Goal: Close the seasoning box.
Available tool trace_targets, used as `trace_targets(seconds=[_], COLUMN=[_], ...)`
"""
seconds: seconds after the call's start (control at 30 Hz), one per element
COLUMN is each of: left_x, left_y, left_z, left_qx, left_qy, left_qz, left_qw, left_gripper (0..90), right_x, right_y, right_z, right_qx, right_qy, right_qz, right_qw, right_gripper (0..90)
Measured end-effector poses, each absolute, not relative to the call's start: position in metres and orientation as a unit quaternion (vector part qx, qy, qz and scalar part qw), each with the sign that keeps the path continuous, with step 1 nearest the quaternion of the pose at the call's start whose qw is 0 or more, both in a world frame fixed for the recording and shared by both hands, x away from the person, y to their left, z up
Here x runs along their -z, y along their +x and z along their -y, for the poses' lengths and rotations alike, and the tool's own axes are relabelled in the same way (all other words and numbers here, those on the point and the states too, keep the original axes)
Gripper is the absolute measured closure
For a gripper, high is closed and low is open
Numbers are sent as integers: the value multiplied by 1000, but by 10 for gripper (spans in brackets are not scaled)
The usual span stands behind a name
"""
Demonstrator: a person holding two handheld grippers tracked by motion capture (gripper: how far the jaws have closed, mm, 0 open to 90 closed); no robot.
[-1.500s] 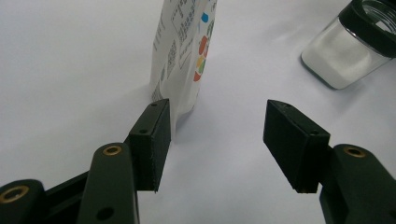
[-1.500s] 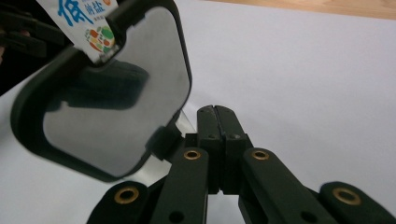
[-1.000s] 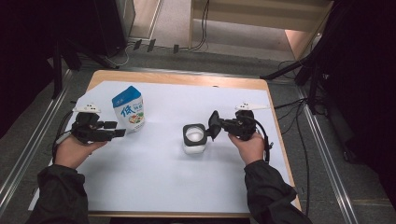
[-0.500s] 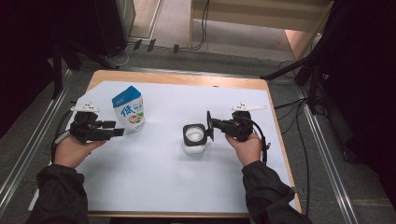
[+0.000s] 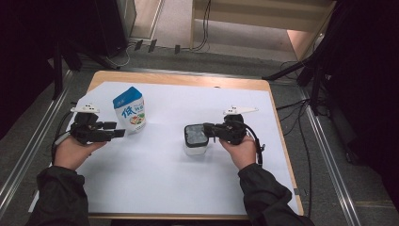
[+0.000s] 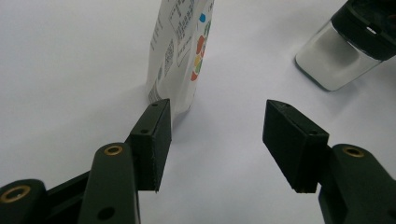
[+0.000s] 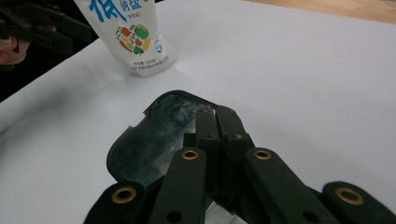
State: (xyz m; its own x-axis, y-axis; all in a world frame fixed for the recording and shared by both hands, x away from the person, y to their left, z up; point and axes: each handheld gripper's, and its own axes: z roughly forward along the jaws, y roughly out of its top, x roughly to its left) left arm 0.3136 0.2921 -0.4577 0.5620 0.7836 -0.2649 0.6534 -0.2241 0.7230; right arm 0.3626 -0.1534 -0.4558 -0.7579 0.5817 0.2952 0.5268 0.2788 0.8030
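A white and blue drink pouch (image 5: pixel 129 110) stands upright on the white sheet at the left. My left gripper (image 5: pixel 120 133) lies just to its left with its jaws open and nothing between them; in the left gripper view the pouch (image 6: pixel 180 51) stands just beyond the left jaw. A clear square container (image 5: pixel 196 147) sits mid-table. My right gripper (image 5: pixel 211 129) is shut on the edge of a dark lid (image 5: pixel 196 134), which lies flat over the container's mouth. In the right gripper view the lid (image 7: pixel 154 135) spreads out past the pinched jaws of my right gripper (image 7: pixel 217 112).
The white sheet (image 5: pixel 155 183) covers most of the wooden table (image 5: pixel 179 80). Cables and dark stand legs lie on the floor beyond the far edge and to the right. The pouch (image 7: pixel 133 37) stands beyond the lid in the right gripper view.
The right gripper has carried the lid leftward and turned it from upright beside the container to flat over its top. The left gripper and pouch have kept still.
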Motion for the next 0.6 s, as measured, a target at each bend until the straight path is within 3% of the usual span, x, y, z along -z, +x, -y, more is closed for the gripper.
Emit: trace_targets(seconds=[0.3, 0.6], left_x=[457, 458], left_y=[313, 313], left_z=[-291, -290], left_qx=[-80, -76], left_qy=[778, 782], left_qz=[-459, -455], left_qw=[422, 419], left_gripper=[427, 423], right_x=[447, 442], right_y=[367, 369], right_z=[174, 202], right_qx=[-513, -514], right_qy=[353, 367], right_qz=[-781, -770], right_qw=[54, 91], right_gripper=[689, 618])
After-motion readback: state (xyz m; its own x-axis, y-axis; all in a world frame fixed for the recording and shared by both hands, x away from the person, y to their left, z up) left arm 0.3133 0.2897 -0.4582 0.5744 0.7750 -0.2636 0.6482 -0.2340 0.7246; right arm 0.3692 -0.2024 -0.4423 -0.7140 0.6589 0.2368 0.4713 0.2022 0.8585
